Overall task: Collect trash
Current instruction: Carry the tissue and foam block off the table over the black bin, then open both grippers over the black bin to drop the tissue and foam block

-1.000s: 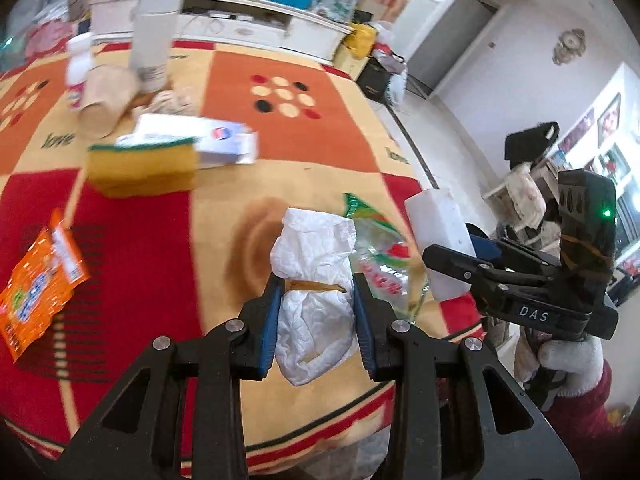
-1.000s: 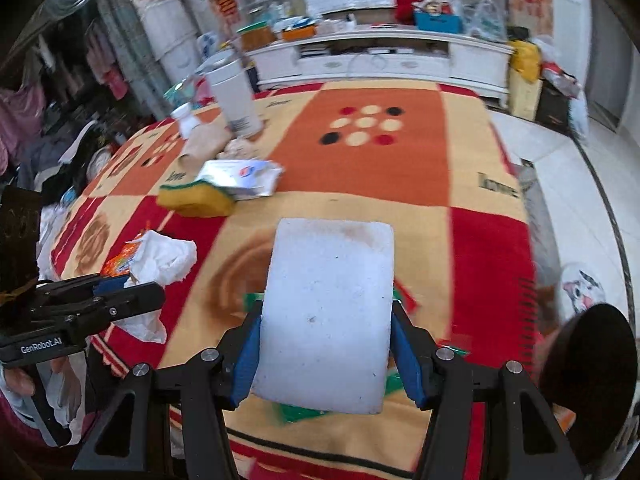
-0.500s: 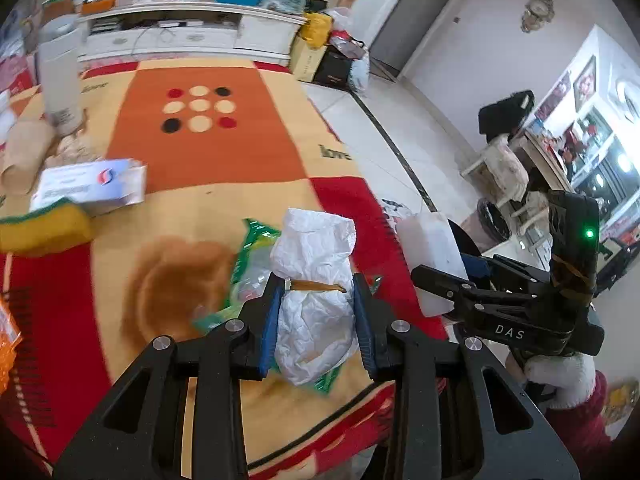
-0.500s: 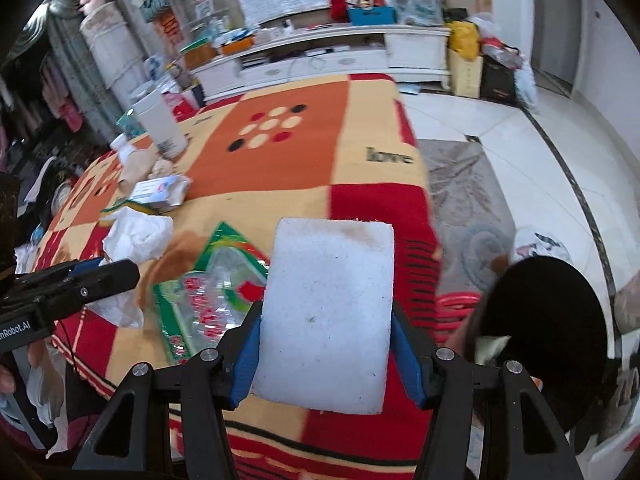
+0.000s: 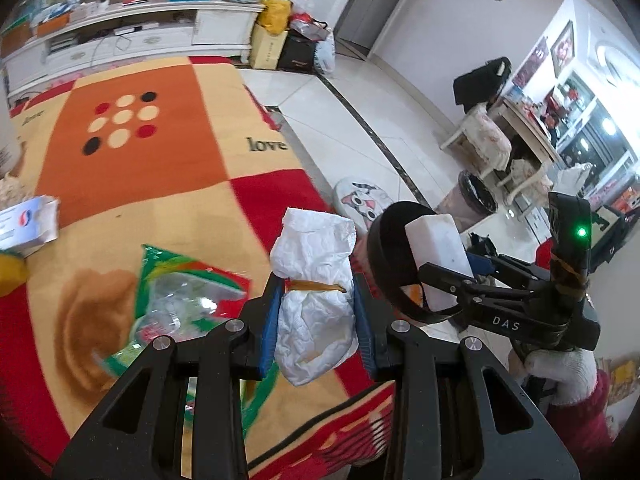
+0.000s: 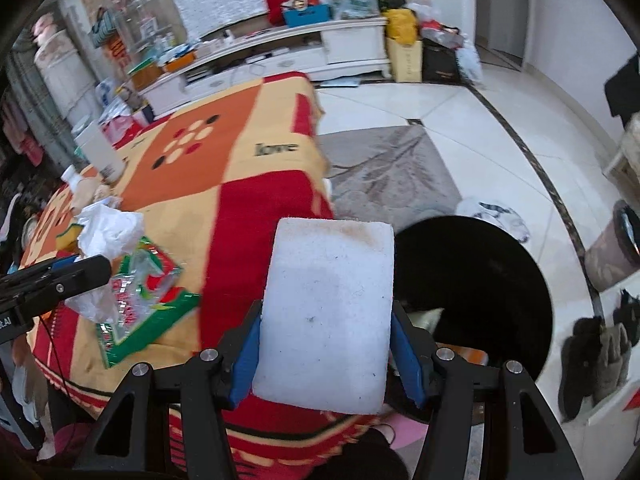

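Gripping a crumpled white tissue (image 5: 316, 300) between its blue pads, my left gripper (image 5: 318, 328) hung over the red-and-orange blanket's (image 5: 168, 152) edge. My right gripper (image 6: 326, 344) was clamped on a white foam block (image 6: 328, 316), held beside the black trash bin (image 6: 488, 288). A green snack wrapper (image 5: 176, 304) lay on the blanket.

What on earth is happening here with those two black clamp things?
A person is clearing trash off a table covered by an orange, red and yellow cloth. The left gripper clamps a crumpled white paper wad. The right gripper holds a white foam block beside a round black bin on the floor. A green and red plastic wrapper lies on the cloth.
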Motion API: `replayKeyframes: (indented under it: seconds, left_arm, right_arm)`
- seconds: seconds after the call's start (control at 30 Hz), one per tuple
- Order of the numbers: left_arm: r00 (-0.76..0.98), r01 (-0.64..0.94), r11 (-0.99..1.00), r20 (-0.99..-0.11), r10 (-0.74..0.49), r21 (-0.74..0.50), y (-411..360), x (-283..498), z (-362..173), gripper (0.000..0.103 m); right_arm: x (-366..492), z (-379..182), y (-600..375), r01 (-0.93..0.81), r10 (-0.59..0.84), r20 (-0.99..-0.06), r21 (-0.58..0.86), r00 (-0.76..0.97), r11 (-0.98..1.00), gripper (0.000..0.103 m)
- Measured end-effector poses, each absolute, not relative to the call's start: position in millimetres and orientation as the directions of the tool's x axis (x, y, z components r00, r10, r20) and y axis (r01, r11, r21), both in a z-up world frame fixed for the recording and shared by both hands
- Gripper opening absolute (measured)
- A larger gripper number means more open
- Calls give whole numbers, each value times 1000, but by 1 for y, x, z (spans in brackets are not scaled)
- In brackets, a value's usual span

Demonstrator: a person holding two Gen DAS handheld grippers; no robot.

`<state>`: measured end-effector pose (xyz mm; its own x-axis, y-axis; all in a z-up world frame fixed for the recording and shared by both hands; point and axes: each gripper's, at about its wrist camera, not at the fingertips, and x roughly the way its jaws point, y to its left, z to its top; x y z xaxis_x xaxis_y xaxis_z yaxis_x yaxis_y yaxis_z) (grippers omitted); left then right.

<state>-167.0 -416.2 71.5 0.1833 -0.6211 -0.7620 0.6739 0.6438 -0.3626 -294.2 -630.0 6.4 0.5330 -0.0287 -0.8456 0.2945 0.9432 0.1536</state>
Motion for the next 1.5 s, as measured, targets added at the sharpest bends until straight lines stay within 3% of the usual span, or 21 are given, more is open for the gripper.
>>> replayKeyframes:
  seconds: [0.4,1.1,1.23,1.5]
  left_arm:
    - [84,722,569,-765,-638,-395,-486,-183,61,31]
    - [-68,701,496,-740,-669,-513,-565,-187,25,33]
    - [-70,686,498,-729,-681,-531,-569,-184,21,61]
    - [-76,698,486,-729,-681,-526,-566,-192,27,62]
  right_arm:
    - [-329,-15,-695,440,-91,-865,159,494,884,57]
    - [-335,-36,-736,517,-122,-871,164,476,840,59]
    - [-337,-36,-745,546,-113,-863,206,493,812,75]
    - [-341,-36,-747,556,-115,-864,208,490,805,75]
